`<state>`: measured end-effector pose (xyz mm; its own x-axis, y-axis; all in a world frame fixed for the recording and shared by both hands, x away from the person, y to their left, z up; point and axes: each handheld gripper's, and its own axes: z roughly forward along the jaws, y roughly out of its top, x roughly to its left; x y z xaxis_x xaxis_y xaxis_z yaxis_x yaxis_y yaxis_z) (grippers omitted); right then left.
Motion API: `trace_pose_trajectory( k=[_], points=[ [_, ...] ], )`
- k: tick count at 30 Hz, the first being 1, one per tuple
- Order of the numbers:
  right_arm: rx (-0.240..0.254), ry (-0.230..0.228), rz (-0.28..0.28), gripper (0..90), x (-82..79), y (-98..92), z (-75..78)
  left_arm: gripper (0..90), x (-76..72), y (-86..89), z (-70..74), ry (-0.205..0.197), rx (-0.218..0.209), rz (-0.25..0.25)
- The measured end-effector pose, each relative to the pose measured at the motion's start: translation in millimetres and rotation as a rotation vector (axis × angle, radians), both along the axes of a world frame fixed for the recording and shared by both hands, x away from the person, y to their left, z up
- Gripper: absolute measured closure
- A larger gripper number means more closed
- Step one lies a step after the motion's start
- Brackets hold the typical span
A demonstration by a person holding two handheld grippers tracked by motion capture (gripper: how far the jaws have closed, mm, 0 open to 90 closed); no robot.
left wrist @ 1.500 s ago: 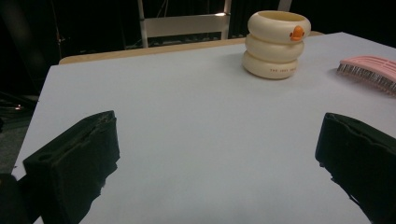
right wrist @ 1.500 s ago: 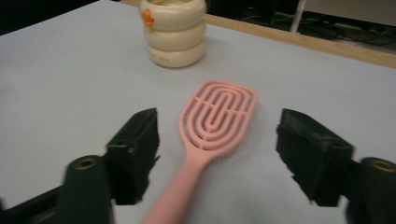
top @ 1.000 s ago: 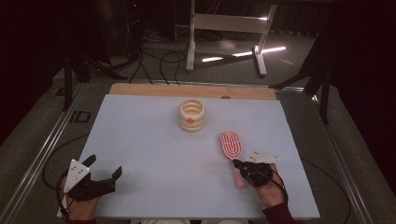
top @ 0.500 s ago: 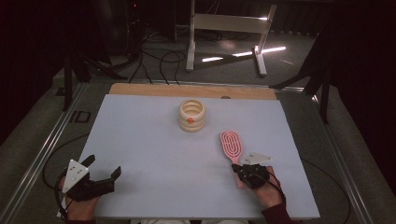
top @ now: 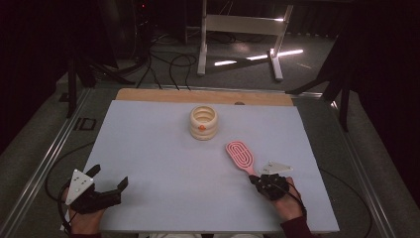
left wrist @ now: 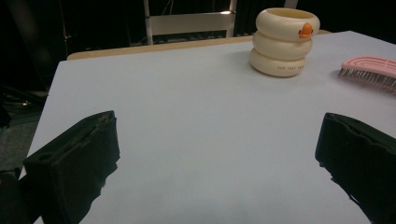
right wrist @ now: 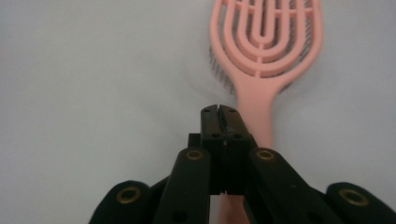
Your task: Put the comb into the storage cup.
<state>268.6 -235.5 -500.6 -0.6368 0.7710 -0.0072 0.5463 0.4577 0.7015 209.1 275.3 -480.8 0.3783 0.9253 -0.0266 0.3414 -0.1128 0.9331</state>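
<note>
The right gripper fingers are pressed together, empty, above the pink hairbrush handle on the worktop. The left gripper fingers are spread wide, empty, low at the near left corner. Lettering on the cream ringed cup is seen from the left gripper view.

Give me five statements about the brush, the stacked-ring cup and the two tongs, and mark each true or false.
1. The pink hairbrush lies bristles down on the table. True.
2. The left tongs are closed. False: their jaws stand wide apart.
3. The right tongs are closed above the brush handle. True.
4. The cream ring cup lies tipped on its side. False: it stands upright.
5. The cup bears a small orange mark. True.
</note>
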Motion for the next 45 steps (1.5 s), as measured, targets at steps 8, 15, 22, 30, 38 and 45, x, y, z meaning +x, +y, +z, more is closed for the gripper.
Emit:
trace_pose_trajectory(
  k=[8, 15, 22, 30, 38, 45],
  points=[
    [0.003, 0.008, -0.035, 90.0, 1.5, -9.5, 0.4, 0.5, 0.0, 0.2, -0.2, 0.0, -0.002, -0.001],
    [0.015, 0.012, -0.021, 88.1, 0.7, -9.0, 0.3, 0.5, 0.2, -0.6, -0.4, 0.002, -0.003, -0.002],
    [0.092, -0.054, 0.03, 79.1, -5.0, -9.2, 13.6, 0.5, 0.1, 0.1, -0.4, 0.001, -0.001, -0.001],
    [0.239, -0.243, -0.018, 52.9, -18.5, -43.4, 52.0, 0.4, 0.2, -1.5, 3.5, 0.012, -0.007, -0.011],
    [0.255, -0.336, -0.13, 22.8, -33.3, -71.3, 55.0, 0.5, -1.0, 0.6, 7.1, -0.016, -0.026, -0.01],
    [0.254, -0.356, -0.169, 12.3, -35.4, -80.2, 48.2, 2.4, -2.0, 1.6, 8.3, -0.03, -0.021, -0.024]
  ],
)
